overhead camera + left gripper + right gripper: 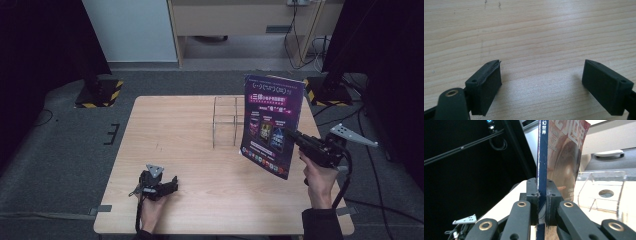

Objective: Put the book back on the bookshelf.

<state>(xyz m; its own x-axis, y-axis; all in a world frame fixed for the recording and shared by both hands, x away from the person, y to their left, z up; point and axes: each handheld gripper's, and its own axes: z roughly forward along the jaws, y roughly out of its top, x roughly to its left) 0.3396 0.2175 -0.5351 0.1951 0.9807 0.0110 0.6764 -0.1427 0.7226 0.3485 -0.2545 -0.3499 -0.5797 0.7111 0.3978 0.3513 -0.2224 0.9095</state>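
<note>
Right gripper (295, 135) fingers clamp the magazine (270, 125) by its spine, upright for slotting into the clear rack (227, 120); left gripper (167, 187) rests released on the worktop (175, 130).

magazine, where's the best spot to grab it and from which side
Grip the magazine at its spine edge, coming from its right. It stands upright and thin, so the stiff bound edge slips between flat pads, as the right hand-held gripper holds it now, shut on the spine low down. The left hand-held gripper rests open on the table.
</note>
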